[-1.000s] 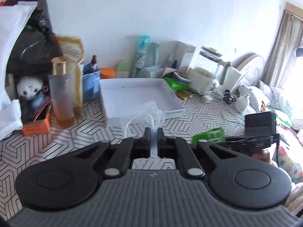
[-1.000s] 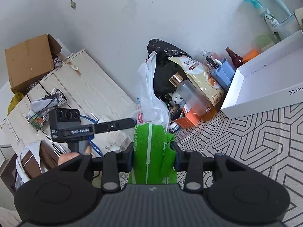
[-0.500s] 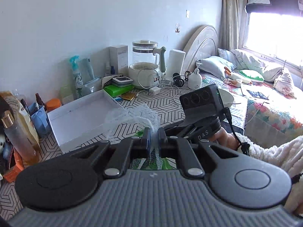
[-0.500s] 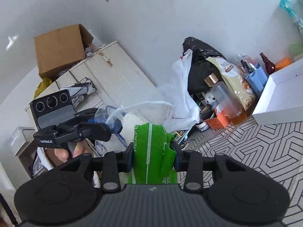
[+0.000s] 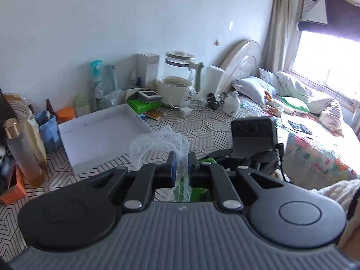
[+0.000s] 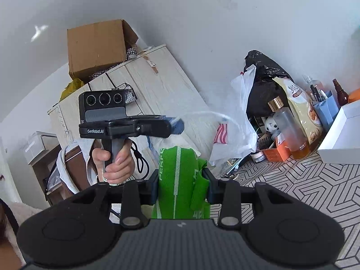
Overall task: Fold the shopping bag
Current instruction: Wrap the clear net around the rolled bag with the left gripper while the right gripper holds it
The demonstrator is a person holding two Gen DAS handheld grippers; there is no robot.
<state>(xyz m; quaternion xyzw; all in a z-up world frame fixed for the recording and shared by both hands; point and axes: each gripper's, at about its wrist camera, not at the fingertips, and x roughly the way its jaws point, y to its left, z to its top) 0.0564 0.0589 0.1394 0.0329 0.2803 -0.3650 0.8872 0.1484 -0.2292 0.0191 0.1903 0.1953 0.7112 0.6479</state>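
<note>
The green shopping bag (image 6: 177, 175) is bunched into a thick bundle with a white stripe, and my right gripper (image 6: 182, 180) is shut on it. The bag's white mesh handle (image 5: 157, 139) loops up in front of my left gripper (image 5: 180, 160), which is shut on the strap. In the right wrist view the handle (image 6: 202, 113) arcs rightward from the left gripper (image 6: 176, 123), which a hand (image 6: 114, 164) holds above and left of the bundle. A bit of the green bag (image 5: 198, 191) shows under the left fingers.
A table with a geometric-patterned cover (image 5: 202, 123) carries a white open box (image 5: 101, 135), a tall bottle (image 5: 22, 150), a glass kettle (image 5: 177, 83) and clutter along the wall. A bed (image 5: 315, 139) lies to the right. A pale cabinet (image 6: 146, 85) holds a cardboard box (image 6: 96, 47).
My left gripper has swung right and risen, still pinching the mesh handle, which now stretches away from the bundle. The right gripper rolled and rose a little with the green bag in it.
</note>
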